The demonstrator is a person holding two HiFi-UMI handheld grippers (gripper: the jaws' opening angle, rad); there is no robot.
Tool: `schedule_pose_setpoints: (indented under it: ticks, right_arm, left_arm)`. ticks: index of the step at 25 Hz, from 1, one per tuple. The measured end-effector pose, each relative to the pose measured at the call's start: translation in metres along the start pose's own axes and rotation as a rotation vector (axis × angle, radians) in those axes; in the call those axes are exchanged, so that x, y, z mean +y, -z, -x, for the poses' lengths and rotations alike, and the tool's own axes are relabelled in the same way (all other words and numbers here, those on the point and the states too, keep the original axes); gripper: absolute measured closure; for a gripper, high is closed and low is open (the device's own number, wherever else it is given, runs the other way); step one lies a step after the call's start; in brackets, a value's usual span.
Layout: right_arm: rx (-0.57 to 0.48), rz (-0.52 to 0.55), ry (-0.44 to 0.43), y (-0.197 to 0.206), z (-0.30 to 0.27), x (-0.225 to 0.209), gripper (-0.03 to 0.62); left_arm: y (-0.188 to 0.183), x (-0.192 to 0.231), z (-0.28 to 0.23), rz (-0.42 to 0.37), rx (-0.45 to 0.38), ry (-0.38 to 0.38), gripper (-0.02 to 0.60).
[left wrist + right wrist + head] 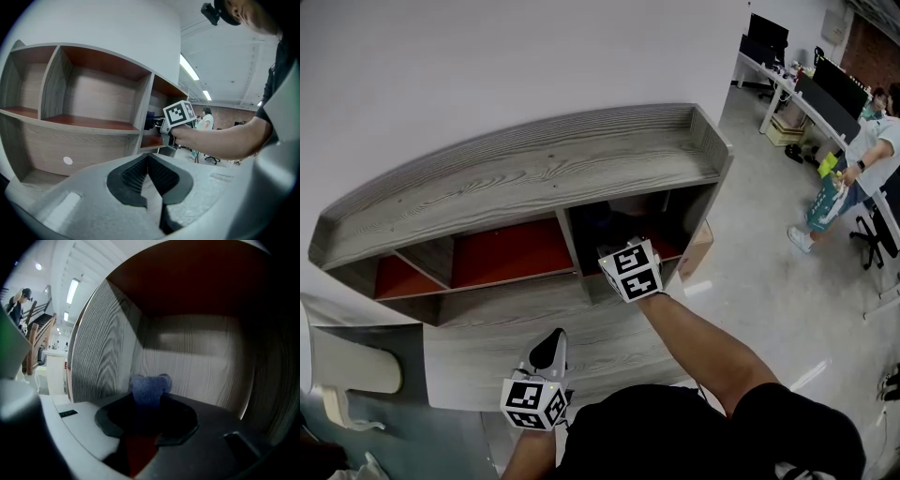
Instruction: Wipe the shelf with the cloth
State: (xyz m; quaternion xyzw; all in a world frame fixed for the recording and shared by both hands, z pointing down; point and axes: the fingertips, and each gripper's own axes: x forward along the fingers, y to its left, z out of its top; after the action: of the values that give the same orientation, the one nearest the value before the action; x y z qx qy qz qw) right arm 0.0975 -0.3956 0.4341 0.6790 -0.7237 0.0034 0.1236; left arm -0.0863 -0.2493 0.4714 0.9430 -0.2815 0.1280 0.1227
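Now cloth [147, 390] inside red-floored shelf [534, 178] (office floor [769, 281] beside).

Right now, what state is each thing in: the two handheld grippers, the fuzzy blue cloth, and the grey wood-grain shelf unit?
Left gripper: shut, nothing between its jaws, held in front of the shelf unit.
Right gripper: shut on the cloth, reaching into the right-hand compartment.
Fuzzy blue cloth: bunched, pinched between the right gripper's jaws.
Grey wood-grain shelf unit: upright, open-fronted, top board bare.
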Motion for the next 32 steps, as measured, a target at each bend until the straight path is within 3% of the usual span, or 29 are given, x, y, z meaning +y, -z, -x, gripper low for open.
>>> schedule_pose_setpoints:
  ticks: [4, 16, 32]
  right_arm:
    - [0.025, 0.018, -0.025, 0.0, -0.01, 0.011, 0.461]
    - [0.116, 0.018, 0.009, 0.014, -0.028, -0.002, 0.461]
    - [0.145, -0.115, 0.172, 0.04, -0.003, -0.072, 0.461]
  left_arm:
    - [0.002, 0.003, 0.003, 0.009, -0.001, -0.015, 0.572]
    - [0.004, 0.005, 0.004, 0.018, 0.0, -0.03, 0.572]
    - [-0.001, -0.01, -0.012, -0.017, 0.02, 0.025, 0.572]
